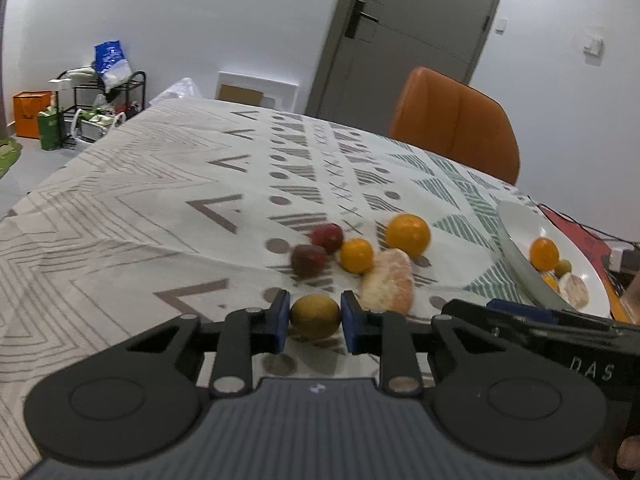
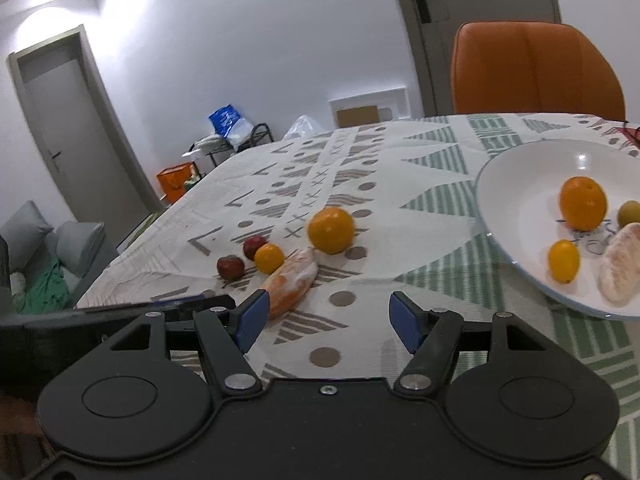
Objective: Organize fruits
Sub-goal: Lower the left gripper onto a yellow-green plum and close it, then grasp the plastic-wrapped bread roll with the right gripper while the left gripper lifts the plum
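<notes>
Left gripper (image 1: 315,317) is clamped on a small yellow-green fruit (image 1: 315,316), blue pads tight against both its sides, low over the patterned tablecloth (image 1: 120,208). Just beyond sit two dark red fruits (image 1: 318,250), a small orange (image 1: 356,255), a peeled segment (image 1: 388,280) and a bigger orange (image 1: 407,235). Right gripper (image 2: 326,318) hovers with its jaws apart, nothing between them. At the table's right edge, the white plate (image 2: 516,200) already holds an orange (image 2: 583,202) and smaller pieces.

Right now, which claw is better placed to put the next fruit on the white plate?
Left. The left claw is already closed on the small yellow-green round fruit. The right claw is open over bare tablecloth, holding nothing, though it sits nearer the white plate.
</notes>
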Demonstrator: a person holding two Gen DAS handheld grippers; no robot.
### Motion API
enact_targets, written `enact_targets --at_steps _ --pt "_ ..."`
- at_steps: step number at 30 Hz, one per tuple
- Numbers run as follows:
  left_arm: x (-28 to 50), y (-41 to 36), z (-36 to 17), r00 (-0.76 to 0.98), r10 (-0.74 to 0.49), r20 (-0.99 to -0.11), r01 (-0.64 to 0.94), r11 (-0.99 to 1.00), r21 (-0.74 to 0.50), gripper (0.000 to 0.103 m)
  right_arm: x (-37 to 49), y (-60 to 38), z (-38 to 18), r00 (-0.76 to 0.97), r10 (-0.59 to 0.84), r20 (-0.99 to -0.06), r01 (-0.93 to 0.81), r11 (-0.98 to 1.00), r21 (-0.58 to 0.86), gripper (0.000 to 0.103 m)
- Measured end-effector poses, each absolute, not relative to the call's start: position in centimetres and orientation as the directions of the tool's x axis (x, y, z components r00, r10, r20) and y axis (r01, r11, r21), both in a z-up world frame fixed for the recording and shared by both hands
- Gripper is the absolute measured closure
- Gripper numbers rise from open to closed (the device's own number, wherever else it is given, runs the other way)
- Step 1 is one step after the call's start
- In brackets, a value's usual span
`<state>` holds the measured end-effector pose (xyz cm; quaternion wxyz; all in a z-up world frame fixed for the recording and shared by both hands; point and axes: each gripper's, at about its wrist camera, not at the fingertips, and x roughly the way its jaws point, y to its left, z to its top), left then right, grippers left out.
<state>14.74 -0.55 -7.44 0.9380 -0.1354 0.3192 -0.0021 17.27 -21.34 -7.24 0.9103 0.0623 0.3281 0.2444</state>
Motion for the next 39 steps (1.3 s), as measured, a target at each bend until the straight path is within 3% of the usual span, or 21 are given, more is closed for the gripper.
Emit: enact_targets --at_steps 5,11,33,35,36,39 --pt "14.6 1.0 -7.6 0.801 -0.068 -0.595 -0.121 0.955 -0.272 0.077 17.6 -19.9 -7.3 0.651 0.493 -0.577 -0.434 0.865 0.25 0.038" --pt "14.3 2.7 -7.8 0.807 -0.041 -0.589 -0.158 0.946 -0.281 0.077 18.2 -18.2 -7.5 0.626 0.502 -0.597 -0.455 0.857 0.243 0.051" --pt "14.2 3.7 -8.2 0.819 -0.026 -0.574 -0.178 0.938 -0.296 0.077 19.8 -12.7 -8.0 0.621 0.462 -0.634 -0.521 0.847 0.107 0.049" --pt "14.2 3.5 -8.2 0.817 -0.021 -0.576 -0.18 0.94 -0.289 0.077 19.6 -12.5 -8.1 0.633 0.448 -0.631 -0.523 0.849 0.077 0.054" --pt "14.3 3.5 -8.1 0.816 -0.019 -0.577 -0.18 0.941 -0.286 0.077 19.6 -12.5 -8.1 0.642 0.436 -0.631 -0.521 0.852 0.059 0.064" --pt "14.2 3.4 -7.8 0.818 -0.017 -0.575 -0.181 0.941 -0.286 0.077 19.9 -13.0 -8.0 0.645 0.428 -0.633 -0.518 0.854 0.049 0.07"
